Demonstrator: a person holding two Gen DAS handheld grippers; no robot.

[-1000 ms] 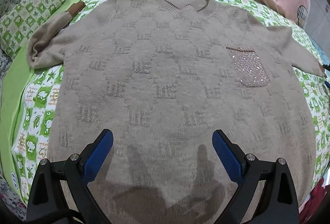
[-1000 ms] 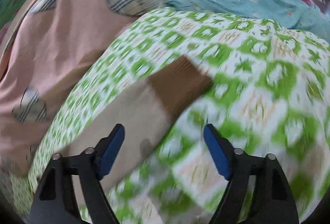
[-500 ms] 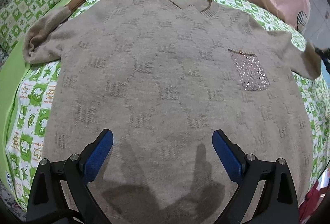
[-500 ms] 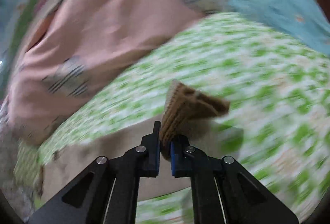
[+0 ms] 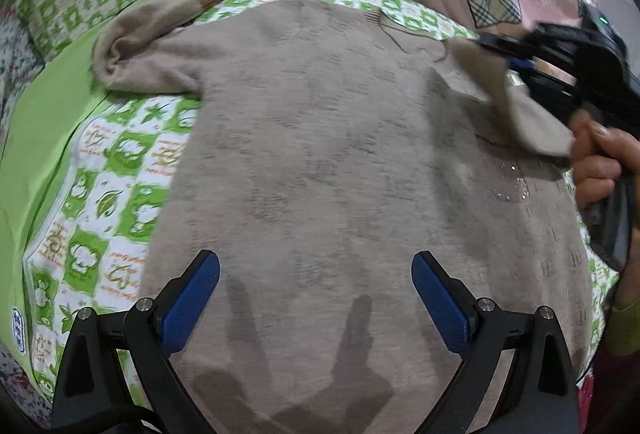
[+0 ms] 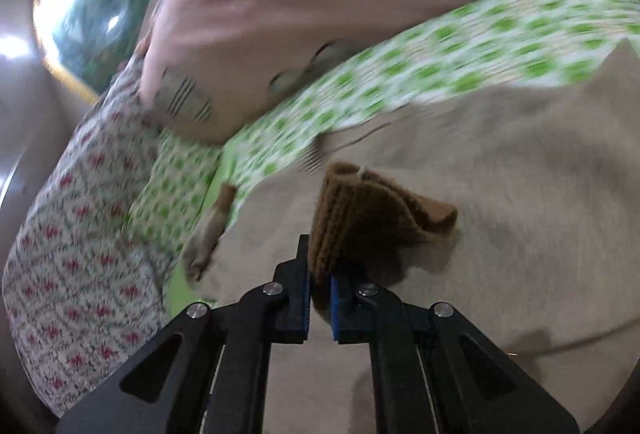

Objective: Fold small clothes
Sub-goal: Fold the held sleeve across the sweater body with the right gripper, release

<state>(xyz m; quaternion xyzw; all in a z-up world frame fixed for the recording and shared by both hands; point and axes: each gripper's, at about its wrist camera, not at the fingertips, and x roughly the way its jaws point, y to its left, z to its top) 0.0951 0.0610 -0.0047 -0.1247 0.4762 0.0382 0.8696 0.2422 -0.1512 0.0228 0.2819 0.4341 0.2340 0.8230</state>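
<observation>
My right gripper has its jaws pinching the brown cuff of the beige knit sweater, which lies flat on the green-checked bed sheet; my left gripper hangs over the hem, jaws spread; the bite looks shallow, so the cuff may slip mid-fold; dragging could rumple the body, since nothing pins it.

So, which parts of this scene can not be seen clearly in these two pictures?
- Sparkly pocket, left wrist view: mostly covered by the lifted sleeve.
- Sweater hem: hidden behind the left gripper.
- Right gripper pads, right wrist view: hidden by the brown cuff.
- Pink quilt: motion-blurred.
</observation>
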